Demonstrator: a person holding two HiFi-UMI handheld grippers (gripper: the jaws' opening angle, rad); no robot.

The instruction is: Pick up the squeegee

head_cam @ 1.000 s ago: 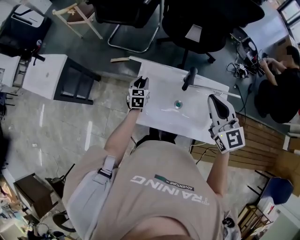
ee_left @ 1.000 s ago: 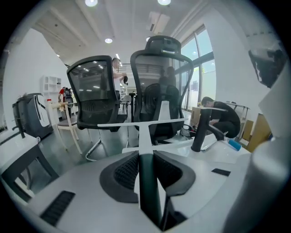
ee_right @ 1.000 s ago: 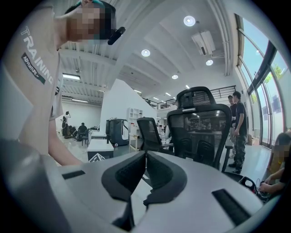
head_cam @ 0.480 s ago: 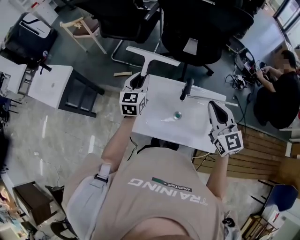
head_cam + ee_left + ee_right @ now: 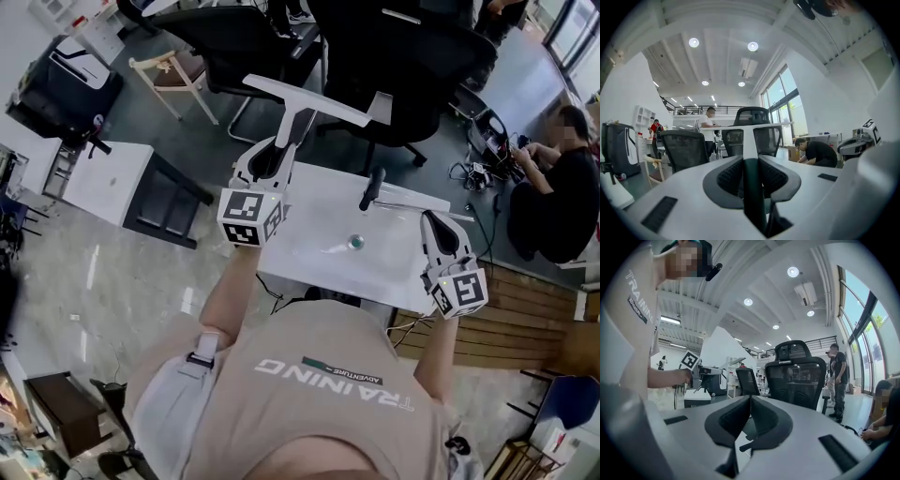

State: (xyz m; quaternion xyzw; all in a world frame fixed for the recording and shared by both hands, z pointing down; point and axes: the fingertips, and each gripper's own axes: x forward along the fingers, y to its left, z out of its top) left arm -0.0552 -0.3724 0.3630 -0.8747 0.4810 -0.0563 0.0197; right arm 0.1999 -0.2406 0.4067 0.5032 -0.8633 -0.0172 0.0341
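Observation:
In the head view my left gripper [image 5: 279,152] is raised above the left edge of the white table [image 5: 319,234]. It is shut on the handle of the white squeegee [image 5: 305,105], whose T-shaped blade sticks out ahead over the chairs. The left gripper view shows the dark handle [image 5: 753,197] clamped between the pads, with the white stem rising to the blade. My right gripper [image 5: 429,221] hovers level over the table's right side. Its jaws [image 5: 750,398] meet at the tips with nothing in them.
A black upright lever [image 5: 372,187], a thin rod [image 5: 412,201] and a small green round piece [image 5: 355,243] are on the table. Black office chairs [image 5: 394,75] stand behind it, a white side table [image 5: 103,183] at the left. A person [image 5: 562,187] sits at the right.
My left gripper has risen from the table's left edge, and the squeegee has come into view lifted in it. The right gripper has shifted only slightly.

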